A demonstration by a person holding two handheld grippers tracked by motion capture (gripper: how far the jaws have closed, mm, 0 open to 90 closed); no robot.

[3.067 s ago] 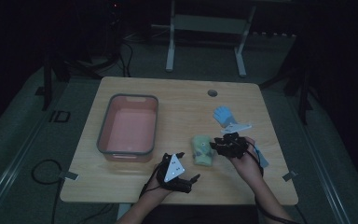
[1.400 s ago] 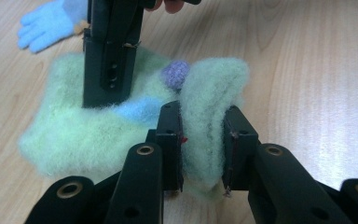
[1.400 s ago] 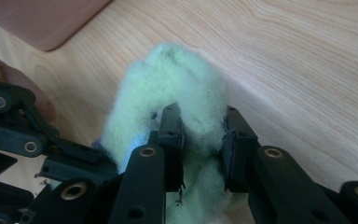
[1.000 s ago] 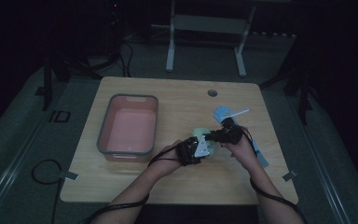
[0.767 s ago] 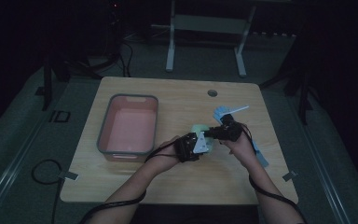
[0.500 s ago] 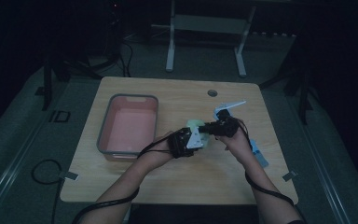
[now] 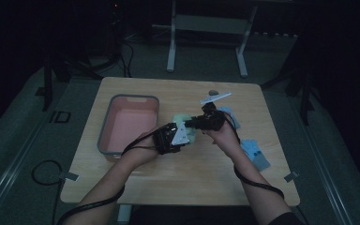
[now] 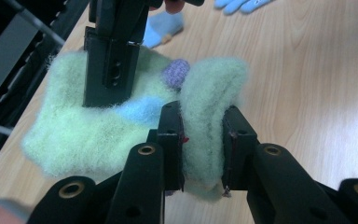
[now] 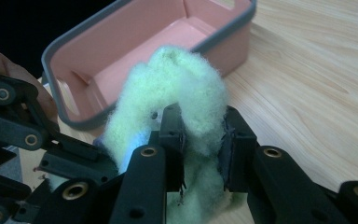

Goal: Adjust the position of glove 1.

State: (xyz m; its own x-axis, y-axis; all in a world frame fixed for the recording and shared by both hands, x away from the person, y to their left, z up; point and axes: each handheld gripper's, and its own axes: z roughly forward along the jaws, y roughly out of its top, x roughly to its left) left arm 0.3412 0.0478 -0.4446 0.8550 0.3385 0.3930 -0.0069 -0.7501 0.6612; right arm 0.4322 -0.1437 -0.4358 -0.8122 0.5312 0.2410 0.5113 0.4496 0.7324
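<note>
You've got the fuzzy green sock [image 8: 121,126] pinched at both ends: your left gripper [image 8: 203,140] has its fingers clamped on one fold, and your right gripper [image 9: 200,140] grips another. The sock hangs between them above the counter [image 7: 192,178], just beside the pink bin [image 7: 126,126].

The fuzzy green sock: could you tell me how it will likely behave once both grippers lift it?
The sock will probably flop: it already folds over the left gripper. It looks fluffy, so likely light. The right gripper's fingers sink into the pile, so slipping seems unlikely.
</note>
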